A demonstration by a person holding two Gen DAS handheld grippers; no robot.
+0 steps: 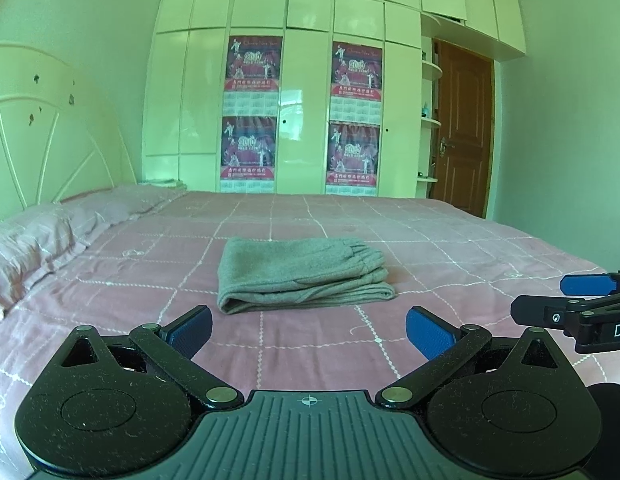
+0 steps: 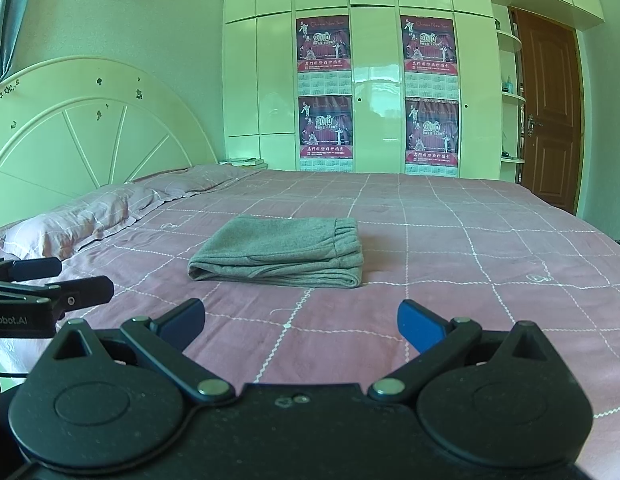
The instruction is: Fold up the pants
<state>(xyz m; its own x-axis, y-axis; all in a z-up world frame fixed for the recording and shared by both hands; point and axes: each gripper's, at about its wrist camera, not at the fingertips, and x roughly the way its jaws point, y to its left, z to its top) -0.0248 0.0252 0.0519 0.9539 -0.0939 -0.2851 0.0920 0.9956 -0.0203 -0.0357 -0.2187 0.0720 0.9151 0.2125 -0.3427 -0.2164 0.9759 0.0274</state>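
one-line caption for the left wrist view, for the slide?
Left hand-held gripper open above the pink bedspread, facing grey pants already folded on the bed.

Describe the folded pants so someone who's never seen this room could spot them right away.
Start at the big bed with the pink checked cover. Near its middle lie the grey pants, folded into a flat rectangle with the gathered elastic waistband on top. They are the only grey thing there; the pillows by the headboard are pink.

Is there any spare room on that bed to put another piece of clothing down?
Yes. Bare bedspread lies right of the folded pants, toward the door, and in a strip between the pants and the open left gripper and right gripper. The pillows crowd the headboard side.
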